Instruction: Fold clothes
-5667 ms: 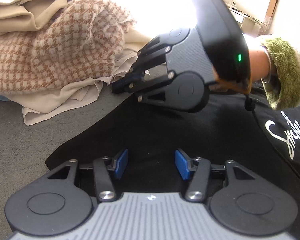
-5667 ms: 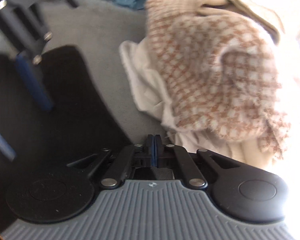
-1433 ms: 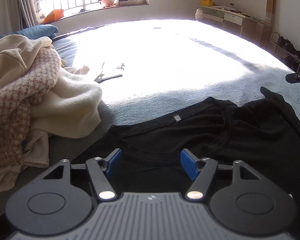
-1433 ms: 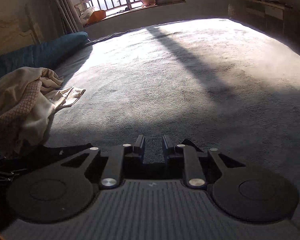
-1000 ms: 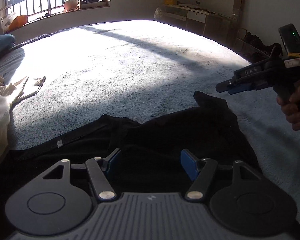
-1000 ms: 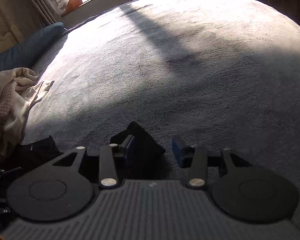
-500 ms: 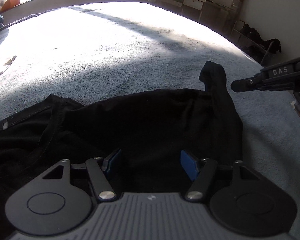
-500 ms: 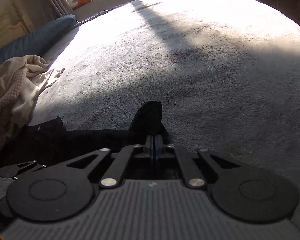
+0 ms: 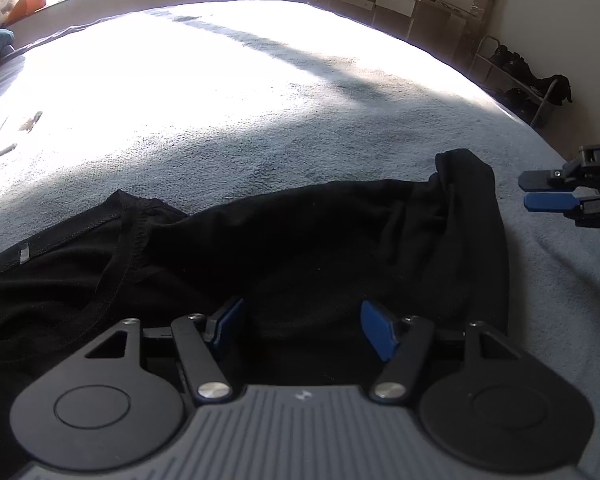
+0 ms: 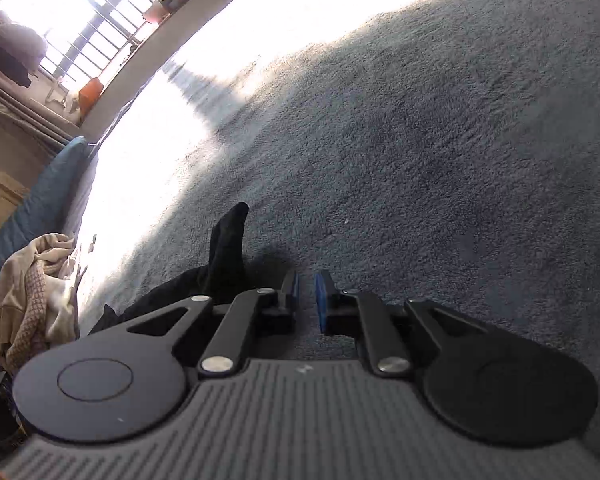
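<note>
Right now my left gripper [image 9: 300,326] is hanging wide open just above the black shirt [image 9: 300,240], which is lying crumpled on the grey blanket [image 9: 260,120]. My right gripper [image 10: 305,294] is sitting just off to the shirt's right side, its blue pads a little apart and holding nothing.

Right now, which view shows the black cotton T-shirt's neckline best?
Left wrist view: the black cotton T-shirt spreads across the grey carpet, its ribbed neckline and label visible. Right wrist view shows only a raised sleeve tip and dark edge; no neckline.
</note>
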The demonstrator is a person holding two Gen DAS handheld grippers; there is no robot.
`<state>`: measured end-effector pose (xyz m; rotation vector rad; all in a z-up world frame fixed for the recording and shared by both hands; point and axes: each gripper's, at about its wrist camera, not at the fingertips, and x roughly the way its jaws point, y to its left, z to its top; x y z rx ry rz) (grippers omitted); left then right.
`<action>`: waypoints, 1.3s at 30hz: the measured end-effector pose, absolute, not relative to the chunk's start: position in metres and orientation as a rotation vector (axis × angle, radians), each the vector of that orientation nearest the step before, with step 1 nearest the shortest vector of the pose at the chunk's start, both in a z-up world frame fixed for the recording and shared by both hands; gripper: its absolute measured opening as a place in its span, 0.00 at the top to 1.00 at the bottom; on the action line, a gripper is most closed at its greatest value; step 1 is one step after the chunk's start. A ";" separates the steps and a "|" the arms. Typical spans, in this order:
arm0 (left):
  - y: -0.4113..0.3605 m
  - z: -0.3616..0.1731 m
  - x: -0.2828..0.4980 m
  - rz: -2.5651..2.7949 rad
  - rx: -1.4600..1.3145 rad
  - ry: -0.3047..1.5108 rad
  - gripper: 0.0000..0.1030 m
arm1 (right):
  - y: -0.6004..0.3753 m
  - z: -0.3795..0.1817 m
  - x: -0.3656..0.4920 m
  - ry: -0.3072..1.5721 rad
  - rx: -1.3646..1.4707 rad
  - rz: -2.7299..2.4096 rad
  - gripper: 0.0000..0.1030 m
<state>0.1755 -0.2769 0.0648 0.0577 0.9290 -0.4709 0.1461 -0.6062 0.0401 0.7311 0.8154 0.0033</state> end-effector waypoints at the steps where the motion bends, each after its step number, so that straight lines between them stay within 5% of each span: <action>1: -0.276 0.067 0.175 -0.469 0.043 0.928 0.36 | -0.603 0.038 0.155 0.804 0.737 0.053 0.53; 2: -0.276 0.069 0.175 -0.466 0.029 0.927 0.36 | -0.599 0.034 0.164 0.821 0.744 0.091 0.30; 3: -0.275 0.071 0.174 -0.464 0.015 0.927 0.37 | -0.595 0.028 0.172 0.843 0.753 0.126 0.26; 16: -0.375 0.082 0.147 -0.714 0.145 0.891 0.36 | -0.570 0.029 0.190 0.926 0.954 0.313 0.26; 21: -0.358 0.064 0.175 -0.597 -0.060 0.982 0.54 | -0.568 0.046 0.199 0.872 0.990 0.409 0.26; 29: -0.325 0.054 0.194 -0.542 -0.239 1.029 0.65 | -0.597 0.040 0.181 0.876 0.981 0.255 0.26; 39: -0.318 0.046 0.200 -0.549 -0.329 1.040 0.65 | -0.563 0.013 0.194 0.984 0.853 0.303 0.50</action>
